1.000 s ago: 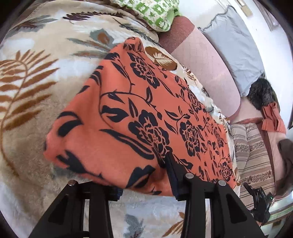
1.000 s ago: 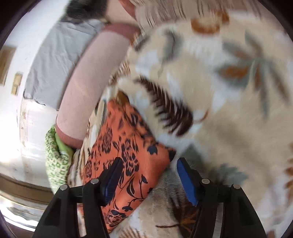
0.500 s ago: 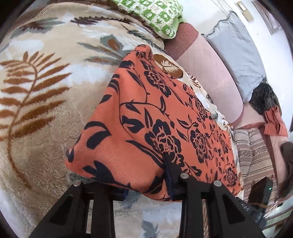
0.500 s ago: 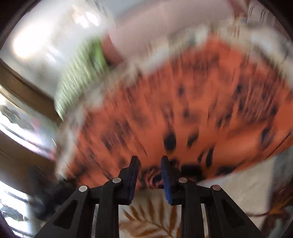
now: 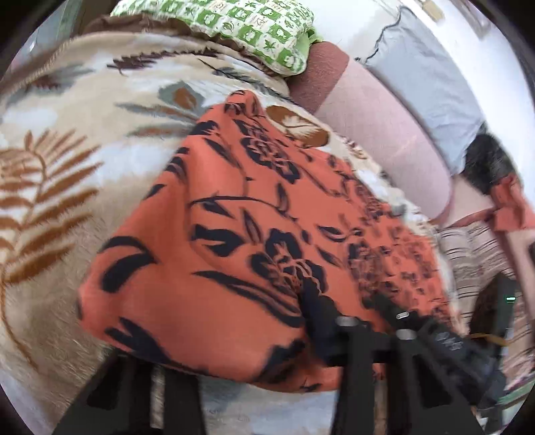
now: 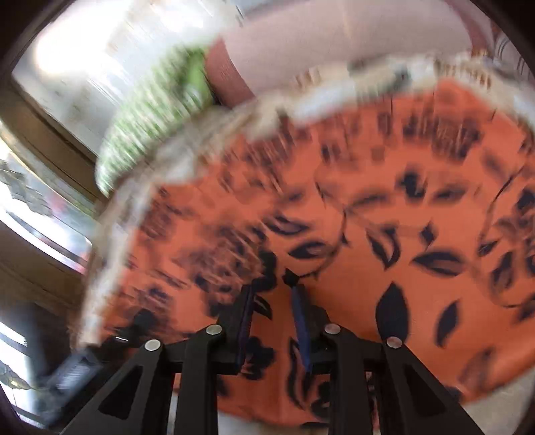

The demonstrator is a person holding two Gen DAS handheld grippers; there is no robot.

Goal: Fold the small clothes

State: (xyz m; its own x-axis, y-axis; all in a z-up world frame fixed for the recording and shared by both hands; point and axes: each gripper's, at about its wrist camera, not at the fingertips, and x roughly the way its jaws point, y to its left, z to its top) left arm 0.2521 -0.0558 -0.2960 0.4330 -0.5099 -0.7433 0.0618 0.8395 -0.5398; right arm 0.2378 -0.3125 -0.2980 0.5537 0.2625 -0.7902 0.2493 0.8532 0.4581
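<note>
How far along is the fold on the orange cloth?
Done: the orange cloth is lifted off the blanket at its near edge. In hand: left gripper and right gripper both pinch that edge. Left: carry it over, lay it flat.

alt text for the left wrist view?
An orange garment with black flowers lies on a leaf-patterned blanket, its near edge pinched in the left claw. A green-checked pillow and a pink bolster lie behind.

A leaf-patterned beige blanket [image 5: 83, 174] carries the orange floral garment [image 5: 234, 254] and a green-checked pillow [image 5: 254, 30].
</note>
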